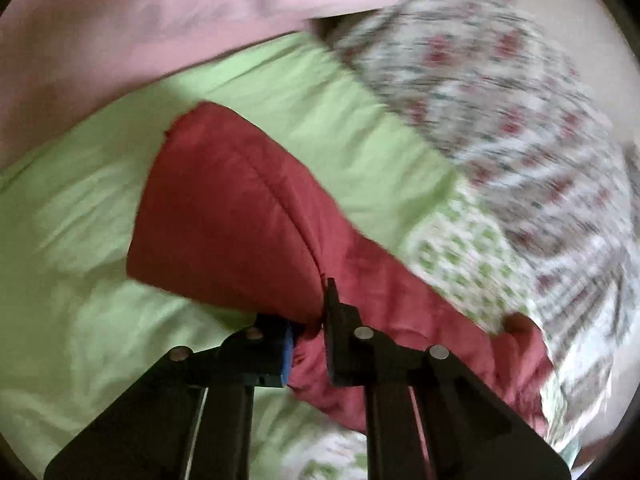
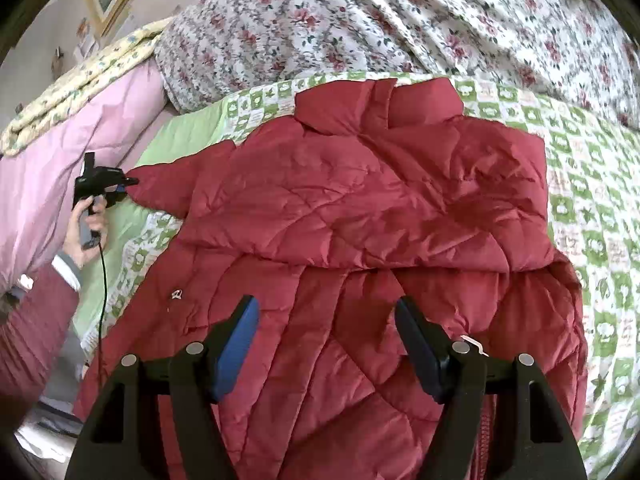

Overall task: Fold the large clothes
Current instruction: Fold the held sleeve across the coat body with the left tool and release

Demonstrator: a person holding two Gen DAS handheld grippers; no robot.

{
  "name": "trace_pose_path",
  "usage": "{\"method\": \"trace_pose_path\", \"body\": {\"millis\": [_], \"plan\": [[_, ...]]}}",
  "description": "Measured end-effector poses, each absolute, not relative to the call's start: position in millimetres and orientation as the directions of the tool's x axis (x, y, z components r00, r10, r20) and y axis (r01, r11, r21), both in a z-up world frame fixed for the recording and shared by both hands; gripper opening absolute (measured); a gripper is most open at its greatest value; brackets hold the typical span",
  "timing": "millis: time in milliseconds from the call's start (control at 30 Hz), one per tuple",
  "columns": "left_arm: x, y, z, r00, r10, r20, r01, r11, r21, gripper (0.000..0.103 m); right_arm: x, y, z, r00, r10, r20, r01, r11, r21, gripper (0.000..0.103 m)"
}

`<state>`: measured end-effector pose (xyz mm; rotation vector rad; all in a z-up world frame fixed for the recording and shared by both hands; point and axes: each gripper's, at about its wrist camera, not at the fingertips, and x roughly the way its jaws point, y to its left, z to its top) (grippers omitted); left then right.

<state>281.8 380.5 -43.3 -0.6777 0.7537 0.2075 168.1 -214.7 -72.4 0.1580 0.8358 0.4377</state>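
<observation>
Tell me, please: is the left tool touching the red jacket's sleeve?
Touching. The left wrist view shows the left tool shut on the sleeve of the red jacket, with red fabric pinched between its fingers.

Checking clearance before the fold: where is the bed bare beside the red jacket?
Bare: plain green sheet between left sleeve and pink quilt; checked coverlet beyond the red jacket. Crowded: floral duvet behind the collar.

- My red jacket (image 2: 360, 216) is quilted, padded cloth with a faint sheen.
- My right gripper (image 2: 326, 344) is matt black plastic; one pad is blue, at 7 o'clock.
- The sheet (image 2: 592, 208) is printed cotton-like cloth.
- The pink quilt (image 2: 56, 160) looks smooth.
</observation>
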Motion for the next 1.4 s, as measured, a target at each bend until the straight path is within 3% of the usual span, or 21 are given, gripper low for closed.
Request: {"method": "trace_pose_path", "body": {"millis": [367, 900, 1400], "plan": [[248, 249, 20, 0.795, -0.225, -0.563, -0.06, 0.894, -0.443, 0.009, 177, -238, -75, 0.581, 0.468, -0.665, -0.265, 0.882, 0.389, 0.072], [243, 34, 29, 0.674, -0.441, -0.593, 0.297, 0.896, -0.33, 0.009, 192, -292, -70, 0.616, 0.483, -0.622, -0.172, 0.853, 0.492, 0.072], [254, -93, -36, 0.518, -0.509, -0.687, 0.419, 0.851, -0.316, 0.009, 215, -337, -84, 0.641, 0.554, -0.532, -0.084, 0.739, 0.668, 0.074]]}}
